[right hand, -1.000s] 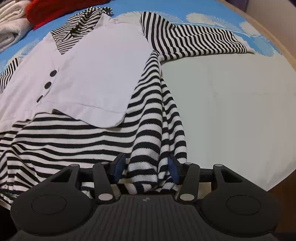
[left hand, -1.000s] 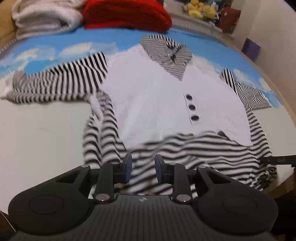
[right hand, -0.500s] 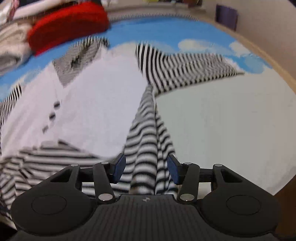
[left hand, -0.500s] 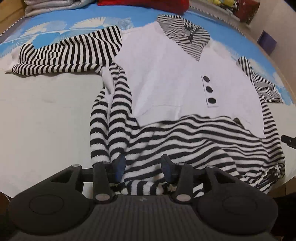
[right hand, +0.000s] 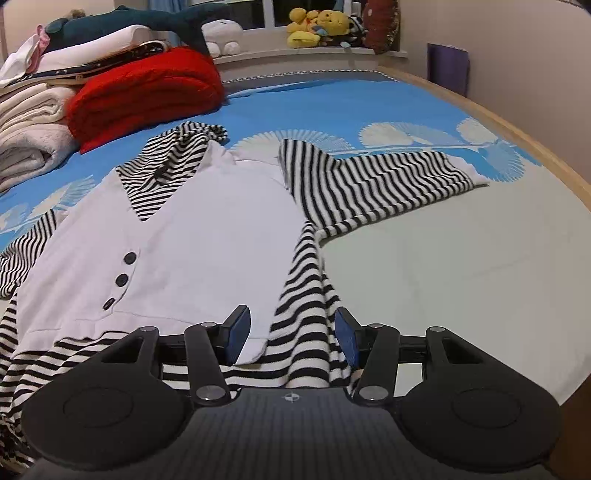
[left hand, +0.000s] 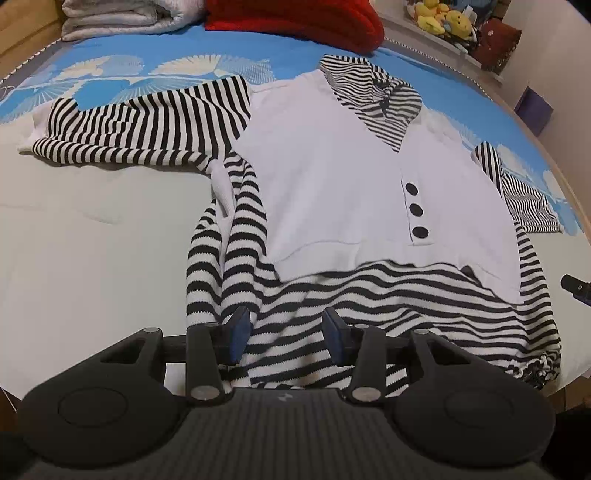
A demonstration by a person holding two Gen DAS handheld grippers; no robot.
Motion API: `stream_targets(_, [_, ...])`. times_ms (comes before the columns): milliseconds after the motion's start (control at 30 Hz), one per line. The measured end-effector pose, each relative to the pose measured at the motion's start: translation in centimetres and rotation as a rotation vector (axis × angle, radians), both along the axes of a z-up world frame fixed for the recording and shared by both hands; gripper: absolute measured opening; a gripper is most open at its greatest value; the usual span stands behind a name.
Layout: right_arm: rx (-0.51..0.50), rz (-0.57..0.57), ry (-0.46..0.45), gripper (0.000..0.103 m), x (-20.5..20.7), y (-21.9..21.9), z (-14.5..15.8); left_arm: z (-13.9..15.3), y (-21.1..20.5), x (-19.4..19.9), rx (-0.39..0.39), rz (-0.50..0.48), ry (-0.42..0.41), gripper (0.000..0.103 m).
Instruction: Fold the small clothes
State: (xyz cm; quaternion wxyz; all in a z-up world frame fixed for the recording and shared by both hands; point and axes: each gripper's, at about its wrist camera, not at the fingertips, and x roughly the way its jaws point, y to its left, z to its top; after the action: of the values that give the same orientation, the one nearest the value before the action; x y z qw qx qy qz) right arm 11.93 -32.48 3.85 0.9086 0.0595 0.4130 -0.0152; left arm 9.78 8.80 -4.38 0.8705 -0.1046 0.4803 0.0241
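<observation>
A black-and-white striped sweater with a white buttoned vest front [left hand: 332,184] lies spread face up on the bed, sleeves out to both sides. My left gripper [left hand: 286,330] hovers over the bottom hem near its left corner. It is open, and striped fabric lies between the blue pads [left hand: 238,330] without being pinched. My right gripper [right hand: 291,334] is at the sweater's [right hand: 207,236] right side edge. It is shut on a bunched ridge of striped fabric [right hand: 306,295] that rises up into its jaws. The right gripper's tip [left hand: 576,288] shows at the left wrist view's right edge.
The bed sheet [right hand: 332,107] is blue with white shell prints, pale towards me. A folded red knit [right hand: 147,88] and stacked pale blankets [right hand: 29,133] lie beyond the collar. Plush toys [right hand: 317,26] line the sill. The wooden bed edge [right hand: 535,147] curves along the right.
The left jaws have spread wider and now straddle the hem. The right gripper has risen and tipped up, drawing the striped side edge into a raised ridge.
</observation>
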Motion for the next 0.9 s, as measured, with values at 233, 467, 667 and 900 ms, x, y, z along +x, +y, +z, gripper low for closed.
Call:
stream_targets(233, [-0.005,0.038,-0.002,0.056,0.3,1.2,0.1,0.3,-0.2,0.3,-0.001,0.006,-0.018,0.048])
stream_targets(467, [0.000,0.044,-0.013,0.056,1.0,2.0,0.3,3.1,0.0,0.3,0.080,0.048,-0.172,0.048])
stream_targets(667, [0.018,0.035,-0.037,0.056,1.9,2.4,1.4,12.2,2.4,5.0,0.077,0.027,-0.296,0.065])
stream_targets(900, [-0.003,0.021,-0.043,0.054,2.5,3.2,2.0,11.9,8.6,12.4,0.110,0.080,-0.335,0.068])
